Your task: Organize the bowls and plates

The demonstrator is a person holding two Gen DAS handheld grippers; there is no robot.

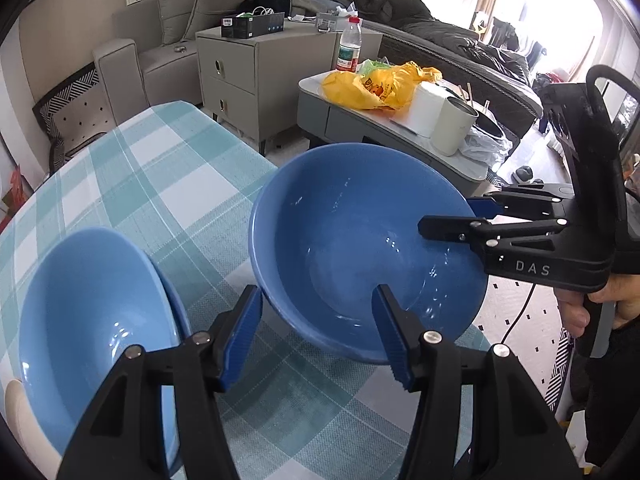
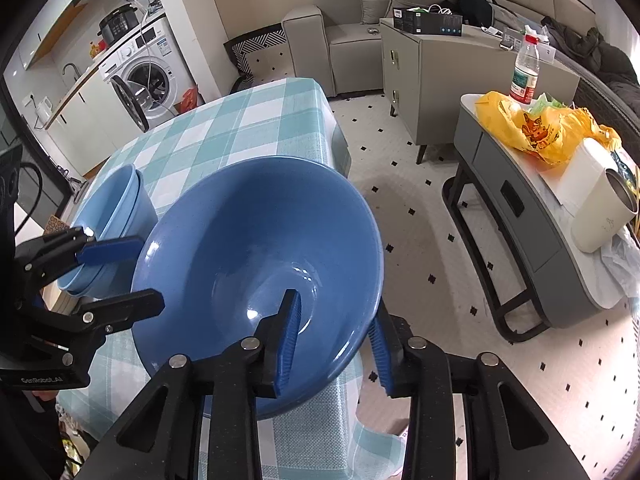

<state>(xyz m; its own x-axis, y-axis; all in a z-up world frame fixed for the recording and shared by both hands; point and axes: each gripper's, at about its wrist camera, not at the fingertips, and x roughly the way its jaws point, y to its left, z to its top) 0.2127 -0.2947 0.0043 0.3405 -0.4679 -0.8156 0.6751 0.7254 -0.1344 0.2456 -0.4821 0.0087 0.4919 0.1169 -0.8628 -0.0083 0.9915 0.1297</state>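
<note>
Right claw (image 2: 334,344) pinches the dark blue bowl's (image 2: 256,248) rim at the worktop (image 2: 256,120) edge, left claw (image 1: 316,336) open astride its opposite rim; lift level toward the light blue bowls (image 2: 112,216).

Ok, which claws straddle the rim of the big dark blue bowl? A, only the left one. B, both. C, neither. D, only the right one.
B: the left claw has one finger inside the dark blue bowl and one outside, and the right claw does too at the opposite rim.
</note>
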